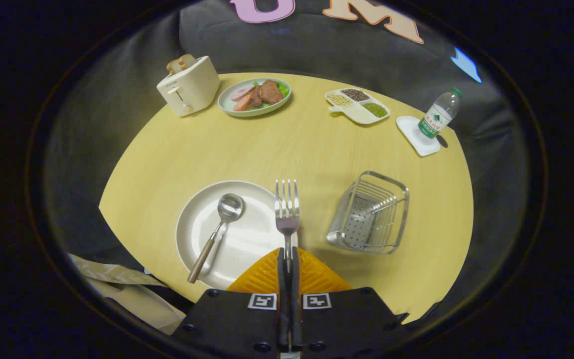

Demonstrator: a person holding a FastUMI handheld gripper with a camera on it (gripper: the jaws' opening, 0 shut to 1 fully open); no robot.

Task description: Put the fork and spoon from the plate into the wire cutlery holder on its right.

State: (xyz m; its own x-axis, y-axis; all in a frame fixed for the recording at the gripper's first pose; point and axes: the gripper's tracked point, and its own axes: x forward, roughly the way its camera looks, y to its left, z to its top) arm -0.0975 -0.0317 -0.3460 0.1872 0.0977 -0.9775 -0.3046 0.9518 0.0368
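Gripper (287, 259) clamped on the handle of a shiny metal fork (287, 212), both fingers pressed together against it. Fork's long axis straight ahead along the fingers, tines pointing away, head raised over the right rim of a round, glossy white plate (190, 234). Left of the fingers, on the plate: a spoon (218, 233) with polished steel bowl and wooden handle, lying aslant, bowl ahead, handle back toward the left. Right of the fingers, near the plate: a boxy wire cutlery holder (370, 213) with a perforated floor, resting on smooth, pale wood-grain table (307, 149).
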